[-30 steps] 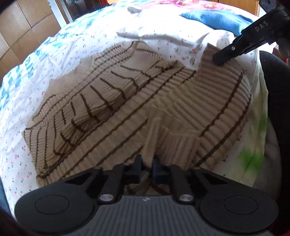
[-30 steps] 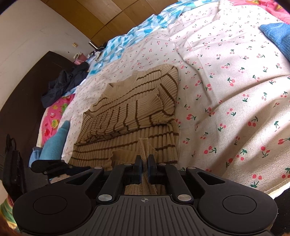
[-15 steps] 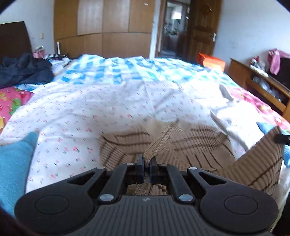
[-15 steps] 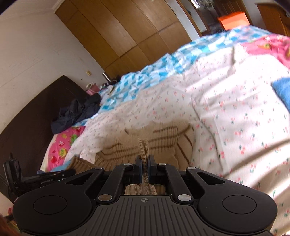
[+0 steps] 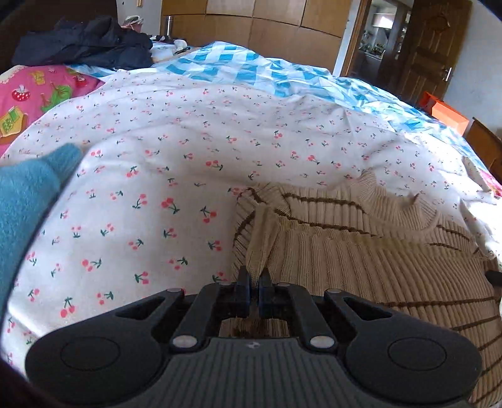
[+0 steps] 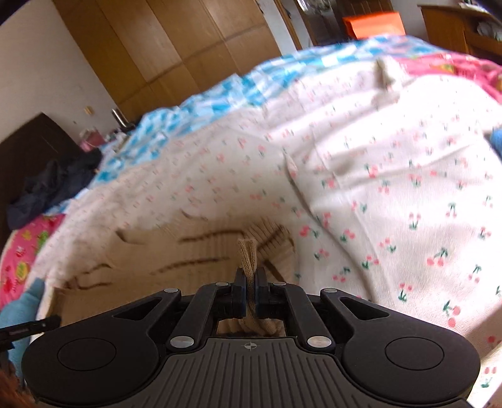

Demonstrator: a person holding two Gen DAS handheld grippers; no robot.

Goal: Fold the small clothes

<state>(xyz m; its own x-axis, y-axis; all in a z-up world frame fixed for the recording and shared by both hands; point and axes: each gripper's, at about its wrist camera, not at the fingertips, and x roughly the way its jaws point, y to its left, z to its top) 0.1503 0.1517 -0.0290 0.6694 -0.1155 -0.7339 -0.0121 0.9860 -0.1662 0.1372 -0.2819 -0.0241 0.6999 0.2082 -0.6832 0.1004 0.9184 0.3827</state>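
Note:
A beige ribbed sweater with brown stripes (image 5: 360, 251) lies on the cherry-print sheet (image 5: 157, 188). Its lower half is folded up over the body toward the collar. My left gripper (image 5: 253, 279) is shut on the sweater's folded left edge, low over the bed. My right gripper (image 6: 250, 282) is shut on the sweater's right edge (image 6: 248, 254), a pinch of knit standing up between the fingers. The sweater in the right wrist view (image 6: 175, 257) is motion-blurred. The tip of the left gripper (image 6: 31, 326) shows at that view's left edge.
A blue knit garment (image 5: 28, 201) lies at the left. A blue checked quilt (image 5: 266, 75), a pink cartoon sheet (image 5: 37, 91) and dark clothes (image 5: 84, 40) lie farther back. Wooden wardrobes (image 6: 163, 47), a door (image 5: 429, 47) and an orange box (image 6: 373, 25) stand behind.
Both grippers carried the sweater's hem up and forward over the body, folding it toward the collar, and have come down near the bed. Both stayed shut on the knit.

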